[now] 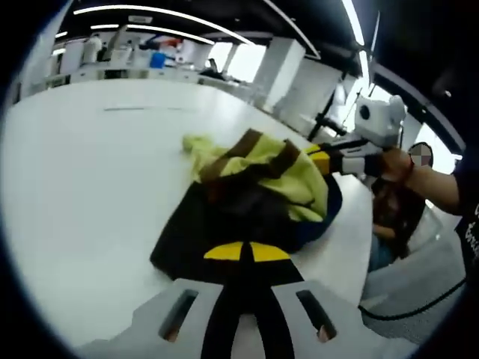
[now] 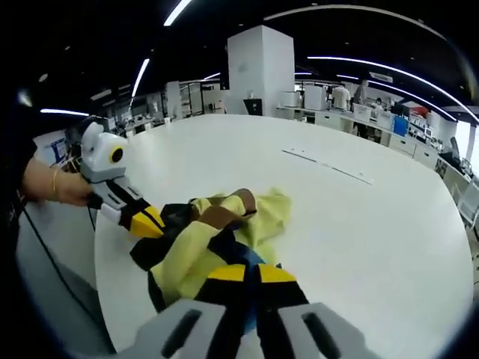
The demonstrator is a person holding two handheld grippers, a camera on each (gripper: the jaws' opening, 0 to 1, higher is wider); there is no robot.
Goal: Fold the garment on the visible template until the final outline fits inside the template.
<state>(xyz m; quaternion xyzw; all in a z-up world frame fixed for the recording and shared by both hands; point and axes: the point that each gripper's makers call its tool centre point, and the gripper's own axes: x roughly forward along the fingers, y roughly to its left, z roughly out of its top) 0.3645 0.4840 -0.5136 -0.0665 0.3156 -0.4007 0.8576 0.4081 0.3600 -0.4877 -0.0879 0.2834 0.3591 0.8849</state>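
The garment (image 1: 254, 202), a soft and light yellow, brown and black piece, lies crumpled near the edge of the white table (image 1: 90, 172), and both the left gripper (image 1: 245, 253) and the right gripper (image 2: 251, 275) seem closed on its cloth, so it probably slips and sags unless held by the hems.

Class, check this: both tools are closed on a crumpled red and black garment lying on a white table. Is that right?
Not quite. The garment is yellow and black, with brown bands, not red; the right gripper view shows it. Both tools, left and right, are closed on it on the white table.
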